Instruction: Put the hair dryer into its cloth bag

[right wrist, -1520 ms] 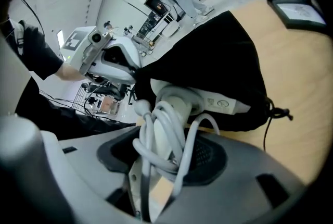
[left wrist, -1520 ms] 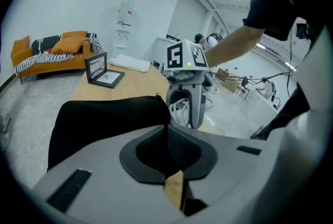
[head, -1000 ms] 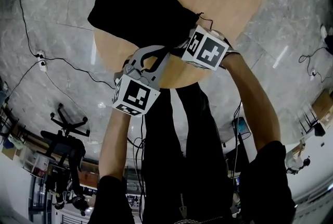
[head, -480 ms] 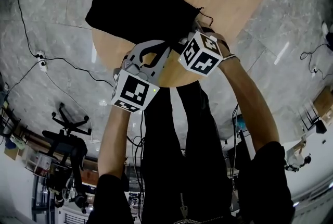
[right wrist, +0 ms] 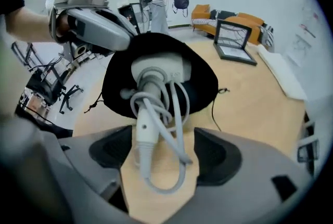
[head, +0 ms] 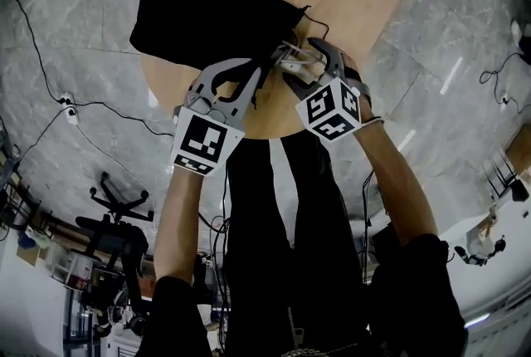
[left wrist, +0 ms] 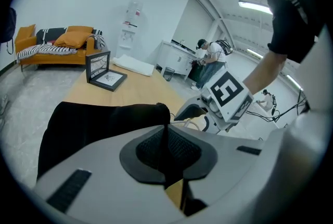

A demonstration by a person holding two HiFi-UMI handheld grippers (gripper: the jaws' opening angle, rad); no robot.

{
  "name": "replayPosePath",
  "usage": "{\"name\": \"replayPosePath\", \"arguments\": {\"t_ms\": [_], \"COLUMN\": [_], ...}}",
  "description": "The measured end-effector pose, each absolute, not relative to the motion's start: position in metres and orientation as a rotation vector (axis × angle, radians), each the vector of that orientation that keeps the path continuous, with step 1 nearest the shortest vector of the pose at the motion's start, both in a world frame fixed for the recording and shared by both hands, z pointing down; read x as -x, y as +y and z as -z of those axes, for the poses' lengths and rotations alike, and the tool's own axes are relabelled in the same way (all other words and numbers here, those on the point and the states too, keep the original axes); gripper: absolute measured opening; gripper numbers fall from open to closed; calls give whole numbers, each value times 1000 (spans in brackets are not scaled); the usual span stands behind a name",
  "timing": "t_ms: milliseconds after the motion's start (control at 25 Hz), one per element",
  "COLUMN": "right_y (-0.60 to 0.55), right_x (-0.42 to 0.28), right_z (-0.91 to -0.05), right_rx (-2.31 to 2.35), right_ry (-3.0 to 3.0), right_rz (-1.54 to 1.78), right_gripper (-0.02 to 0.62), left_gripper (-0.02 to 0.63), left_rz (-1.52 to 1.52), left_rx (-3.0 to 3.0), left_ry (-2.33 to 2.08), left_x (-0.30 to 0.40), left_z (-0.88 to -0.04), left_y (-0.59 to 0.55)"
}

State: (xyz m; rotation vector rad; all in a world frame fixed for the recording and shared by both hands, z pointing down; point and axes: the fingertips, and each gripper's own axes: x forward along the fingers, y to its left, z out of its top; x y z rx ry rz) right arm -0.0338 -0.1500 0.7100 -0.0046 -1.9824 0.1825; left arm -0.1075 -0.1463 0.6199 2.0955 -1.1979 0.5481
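- Right gripper [right wrist: 158, 154], jaws opening, straddles but does not grip the handle of the hair dryer [right wrist: 150, 90], which juts straight back from the cloth bag [right wrist: 205, 82] on the desk [right wrist: 250, 113].
- Left gripper [left wrist: 167, 152] is clamped on the bag's rim.

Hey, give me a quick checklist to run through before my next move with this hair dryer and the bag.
1. Left claw shut on the bag rim: ok.
2. Hair dryer head inside the bag's mouth: ok.
3. Hair dryer fully inside: not ok; handle and cord stick out over the table.
4. Right claw gripping the handle: not ok; jaws opening, handle between them, not pressed.
5. Room left deeper in the bag: cannot tell.
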Motion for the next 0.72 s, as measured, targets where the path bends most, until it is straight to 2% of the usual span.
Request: {"name": "replayPosePath", "arguments": {"t_ms": [480,560,720], "right_y": [-146,-146,-145], "right_x": [25,25,25], "right_z": [-736,-734,-730], "right_rx": [-68,-64,-61], "right_ry": [-1892,-1898,-1961], "right_rz": [-122,-114,-70], "right_gripper": [353,331,238], "left_gripper": [28,28,28], "left_rz": [-554,-553,-553], "left_rx": [-2108,-2110,-2109], "left_ry": [-1182,-1181,-1185], "left_x": [101,101,101], "left_z": [-621,-620,-620], "left_y": [-150,-150,-151]}}
